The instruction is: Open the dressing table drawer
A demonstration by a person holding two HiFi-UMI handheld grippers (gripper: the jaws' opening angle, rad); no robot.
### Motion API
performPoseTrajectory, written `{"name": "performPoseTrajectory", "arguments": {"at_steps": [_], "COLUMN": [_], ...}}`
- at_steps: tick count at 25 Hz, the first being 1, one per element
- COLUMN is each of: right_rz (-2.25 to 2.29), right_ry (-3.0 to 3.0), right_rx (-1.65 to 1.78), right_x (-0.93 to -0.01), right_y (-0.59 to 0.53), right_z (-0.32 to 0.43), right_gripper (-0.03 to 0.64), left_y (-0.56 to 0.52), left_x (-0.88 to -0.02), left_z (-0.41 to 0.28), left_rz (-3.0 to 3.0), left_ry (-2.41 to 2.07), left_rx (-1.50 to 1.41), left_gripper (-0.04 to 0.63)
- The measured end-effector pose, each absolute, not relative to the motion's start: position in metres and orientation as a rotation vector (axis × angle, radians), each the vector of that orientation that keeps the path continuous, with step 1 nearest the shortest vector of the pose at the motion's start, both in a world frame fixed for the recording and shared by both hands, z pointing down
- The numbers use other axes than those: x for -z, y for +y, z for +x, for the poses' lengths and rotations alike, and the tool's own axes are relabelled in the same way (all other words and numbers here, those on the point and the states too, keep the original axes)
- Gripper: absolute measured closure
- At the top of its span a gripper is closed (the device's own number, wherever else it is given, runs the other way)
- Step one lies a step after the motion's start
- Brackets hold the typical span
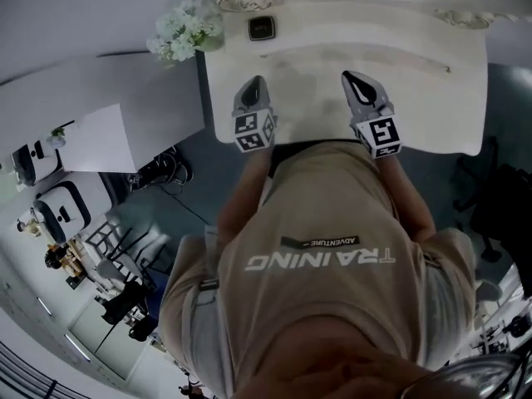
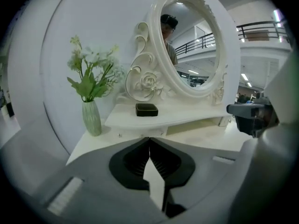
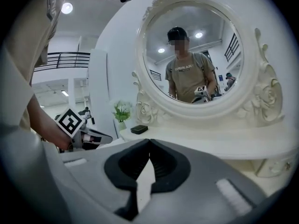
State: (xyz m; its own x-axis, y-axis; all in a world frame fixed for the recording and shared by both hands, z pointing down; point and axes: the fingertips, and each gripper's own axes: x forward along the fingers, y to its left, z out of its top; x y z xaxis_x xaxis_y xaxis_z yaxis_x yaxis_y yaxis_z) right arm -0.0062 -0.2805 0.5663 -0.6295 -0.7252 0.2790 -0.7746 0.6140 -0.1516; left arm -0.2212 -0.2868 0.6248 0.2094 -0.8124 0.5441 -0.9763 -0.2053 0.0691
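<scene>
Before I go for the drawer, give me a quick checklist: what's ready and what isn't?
1. Left gripper empty: ok, jaws together on nothing.
2. Right gripper empty: ok, same.
3. Jaws opened for a knob: not ok, both shut.
4. Drawer front in sight: cannot tell; only small knobs show under the shelf.
5. Vase and black box out of the way: ok, vase at the table's left end, box up on the shelf.

Beige T-shirt (image 1: 324,210), white lettering (image 1: 320,259)

Bright, even light; fisheye-warped edges
</scene>
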Motion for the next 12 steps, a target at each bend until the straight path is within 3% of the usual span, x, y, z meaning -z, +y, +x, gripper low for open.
{"name": "performPoseTrajectory", "arguments": {"at_steps": [9,12], "right_rz": [1.222,1.228], "right_ry": [-2.642,-2.652], "right_rx": [-0.404,-0.375], "right_x": [-0.578,-0.572], "right_y": [-0.277,-0.276], "right_z": [-0.006,-0.013], "right_gripper": [0.614,0.614], "left_y": [-0.328,-0.334], "left_x": [-0.672,-0.683], "left_z": [-0.217,-0.221], "left_rz": [2.084,2.067], "left_ry": [-1.597,-1.599], "left_rx": [-0.666,-0.689], "left_gripper": [0.581,0.492]}}
